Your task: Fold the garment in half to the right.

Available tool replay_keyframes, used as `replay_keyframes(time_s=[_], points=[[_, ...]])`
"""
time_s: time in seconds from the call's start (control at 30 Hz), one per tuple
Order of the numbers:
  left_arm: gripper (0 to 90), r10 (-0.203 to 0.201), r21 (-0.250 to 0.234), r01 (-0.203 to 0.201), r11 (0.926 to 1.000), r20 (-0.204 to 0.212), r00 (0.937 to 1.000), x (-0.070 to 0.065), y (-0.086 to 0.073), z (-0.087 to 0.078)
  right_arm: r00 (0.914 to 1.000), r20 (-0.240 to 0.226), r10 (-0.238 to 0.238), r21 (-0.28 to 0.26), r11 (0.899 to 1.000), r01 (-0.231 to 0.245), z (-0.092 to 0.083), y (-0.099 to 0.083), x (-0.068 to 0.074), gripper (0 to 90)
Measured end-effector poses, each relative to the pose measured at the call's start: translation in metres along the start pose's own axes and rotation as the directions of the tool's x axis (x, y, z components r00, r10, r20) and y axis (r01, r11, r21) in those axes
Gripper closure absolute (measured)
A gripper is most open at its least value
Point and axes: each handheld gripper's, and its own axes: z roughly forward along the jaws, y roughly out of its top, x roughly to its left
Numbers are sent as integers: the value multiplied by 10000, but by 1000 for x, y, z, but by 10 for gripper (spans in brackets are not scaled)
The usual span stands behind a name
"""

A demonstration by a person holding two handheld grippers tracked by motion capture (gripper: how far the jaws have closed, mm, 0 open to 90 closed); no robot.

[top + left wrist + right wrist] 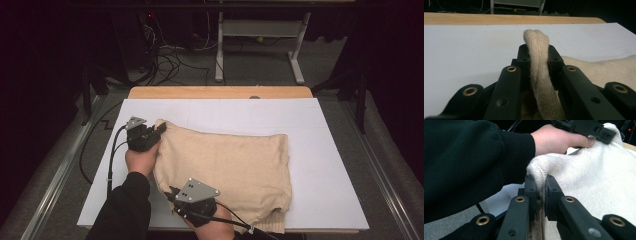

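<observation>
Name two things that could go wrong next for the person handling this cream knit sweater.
The left gripper pinches only a narrow bunched fold of the sweater, so the knit might slip free if pulled. The right gripper likewise clamps just an edge fold; uneven lifting could stretch or skew the sweater, or drag it across the white table.

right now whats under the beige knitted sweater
The beige knitted sweater lies on a white sheet covering the wooden table. Anything beneath its folded middle is hidden.
</observation>
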Motion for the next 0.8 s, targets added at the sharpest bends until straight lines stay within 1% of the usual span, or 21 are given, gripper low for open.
replay_keyframes(time_s=[0.2, 0.3, 0.4, 0.57, 0.67, 0.8], points=[[763, 28, 111, -27, 9999, -39, 10000, 9, 1, -8, 9998, -163, -120, 32, 9999, 120, 9, 3, 7, 841], [764, 3, 82, -3, 10000, -82, 10000, 14, 2, -11, 9996, -243, -166, 18, 9999, 166, 13, 5, 9, 841], [764, -79, 84, 80, 9999, -136, 9999, 20, 1, -15, 9993, -325, -192, -13, 9998, 192, 17, 7, 11, 842], [765, -86, 88, 87, 9999, -217, 9997, 29, -3, -22, 9985, -475, -283, -13, 9996, 283, 25, 11, 16, 843], [765, -141, 94, 144, 9999, -302, 9994, 35, -3, -28, 9978, -601, -277, -41, 9996, 275, 30, 13, 19, 842], [765, -174, 68, 176, 9998, -380, 9991, 43, -3, -38, 9963, -727, -455, -55, 9990, 452, 37, 18, 26, 845]])
